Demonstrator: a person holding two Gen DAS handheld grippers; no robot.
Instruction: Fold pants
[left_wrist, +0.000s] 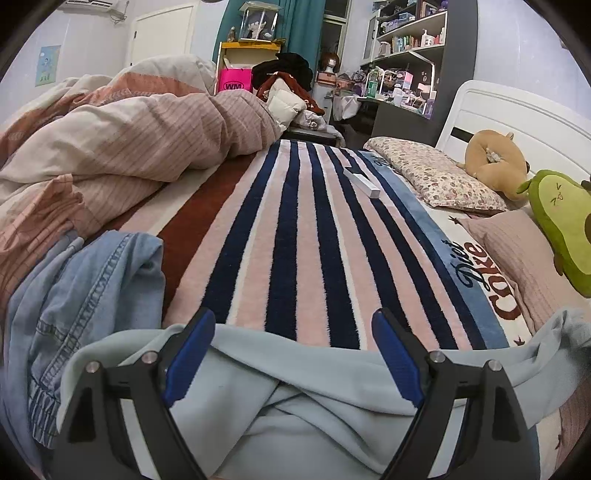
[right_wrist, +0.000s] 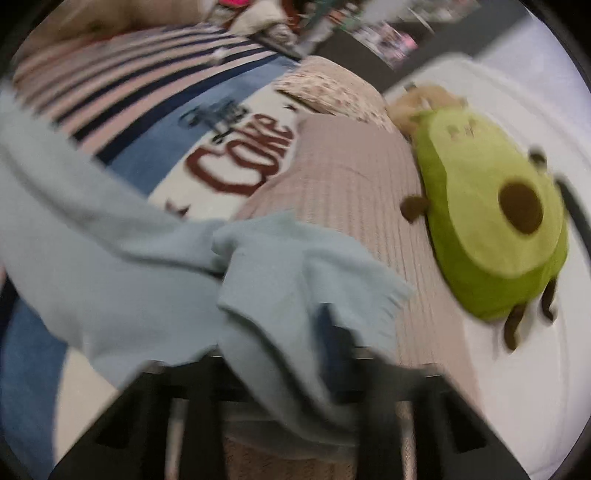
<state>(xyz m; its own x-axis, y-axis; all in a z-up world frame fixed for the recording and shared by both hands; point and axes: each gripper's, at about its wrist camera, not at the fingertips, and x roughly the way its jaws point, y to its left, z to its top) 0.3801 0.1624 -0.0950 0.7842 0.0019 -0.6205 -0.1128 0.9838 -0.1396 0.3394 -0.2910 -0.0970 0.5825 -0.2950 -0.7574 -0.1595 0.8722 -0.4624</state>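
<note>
Pale blue pants (left_wrist: 295, 380) lie crumpled on the striped blanket (left_wrist: 295, 240) at the near edge of the bed. My left gripper (left_wrist: 293, 354) is open, its blue fingers (left_wrist: 190, 354) spread above the pants, touching nothing I can see. In the blurred right wrist view, my right gripper (right_wrist: 280, 332) is shut on a fold of the pale blue pants (right_wrist: 280, 266), which drape over and hide its fingertips. The cloth stretches away to the left across the blanket (right_wrist: 147, 92).
Denim jeans (left_wrist: 85, 295) lie at the left beside a bunched duvet (left_wrist: 129, 140). A white box (left_wrist: 364, 181) lies on the blanket. Pillows (left_wrist: 436, 173), a brown plush (left_wrist: 495, 162) and an avocado plush (right_wrist: 491, 221) lie at the headboard. Shelves (left_wrist: 406, 48) stand behind.
</note>
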